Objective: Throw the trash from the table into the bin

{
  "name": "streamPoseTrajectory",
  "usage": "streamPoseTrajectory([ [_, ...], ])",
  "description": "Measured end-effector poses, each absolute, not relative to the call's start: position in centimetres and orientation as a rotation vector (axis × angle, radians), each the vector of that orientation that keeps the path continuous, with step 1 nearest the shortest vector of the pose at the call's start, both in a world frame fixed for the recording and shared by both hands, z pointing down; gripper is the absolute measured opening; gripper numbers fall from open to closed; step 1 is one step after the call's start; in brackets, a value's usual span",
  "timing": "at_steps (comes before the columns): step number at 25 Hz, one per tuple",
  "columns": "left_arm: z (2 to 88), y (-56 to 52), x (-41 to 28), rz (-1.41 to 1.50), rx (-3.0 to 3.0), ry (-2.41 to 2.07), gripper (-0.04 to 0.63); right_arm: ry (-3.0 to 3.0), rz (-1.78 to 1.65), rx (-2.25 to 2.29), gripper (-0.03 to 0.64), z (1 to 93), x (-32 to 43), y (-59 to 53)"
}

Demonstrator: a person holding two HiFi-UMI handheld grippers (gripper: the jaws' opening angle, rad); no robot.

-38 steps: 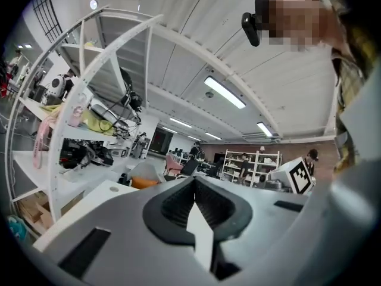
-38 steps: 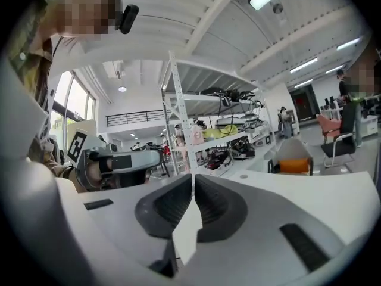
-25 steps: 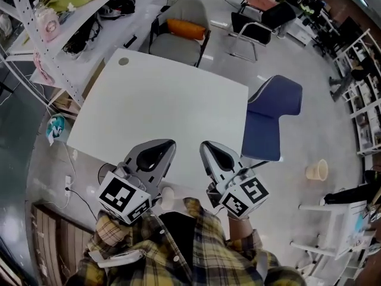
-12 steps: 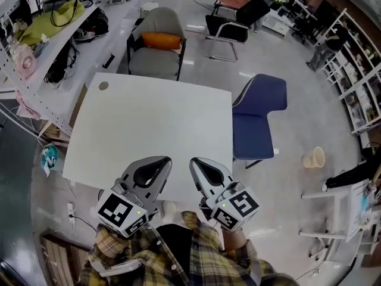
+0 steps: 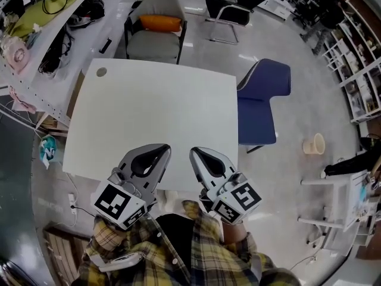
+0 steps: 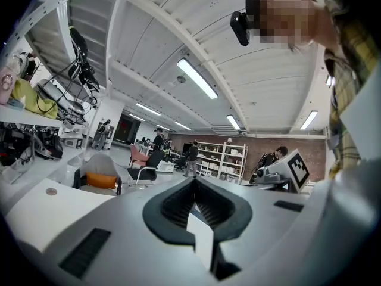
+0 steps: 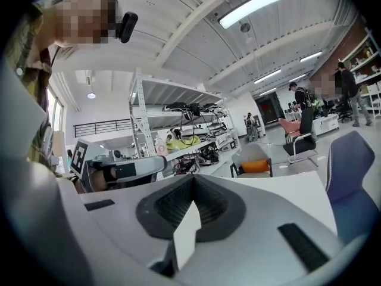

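The white table (image 5: 155,109) carries no trash that I can see; only a small round grommet (image 5: 101,72) shows near its far left corner. A beige bin (image 5: 314,143) stands on the floor to the right, beyond the blue chair. My left gripper (image 5: 165,148) and right gripper (image 5: 193,152) hover side by side over the table's near edge, pointing level across it. Both are shut with nothing between the jaws, as the left gripper view (image 6: 194,180) and the right gripper view (image 7: 193,177) confirm.
A blue chair (image 5: 262,100) stands at the table's right side, a grey chair with an orange cushion (image 5: 159,22) at its far side. Shelving with cables and clutter (image 5: 36,16) runs along the left. Further chairs and racks, with people among them, fill the back.
The head view has swung, so the table now lies squarer in frame. My left gripper has edged a little further over the near edge. Both grippers stay shut.
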State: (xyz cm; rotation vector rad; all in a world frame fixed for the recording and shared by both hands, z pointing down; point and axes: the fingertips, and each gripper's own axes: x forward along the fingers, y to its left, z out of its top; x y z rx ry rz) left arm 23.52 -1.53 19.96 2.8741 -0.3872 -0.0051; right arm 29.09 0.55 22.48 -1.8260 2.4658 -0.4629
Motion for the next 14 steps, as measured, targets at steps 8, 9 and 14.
streamPoseTrajectory([
  [8, 20.6, -1.8, 23.2, 0.007, 2.852, -0.391, 0.009, 2.463, -0.507, -1.842, -0.002, 23.3, 29.1, 0.4],
  [9, 20.8, -1.9, 23.1, 0.011, 2.848, -0.391, 0.009, 2.463, -0.513, -1.843, -0.002, 23.5, 29.0, 0.4],
  [14, 21.5, -1.8, 23.2, 0.023, 2.837, -0.389, 0.009, 2.476, -0.535, -1.836, -0.002, 24.4, 29.0, 0.4],
])
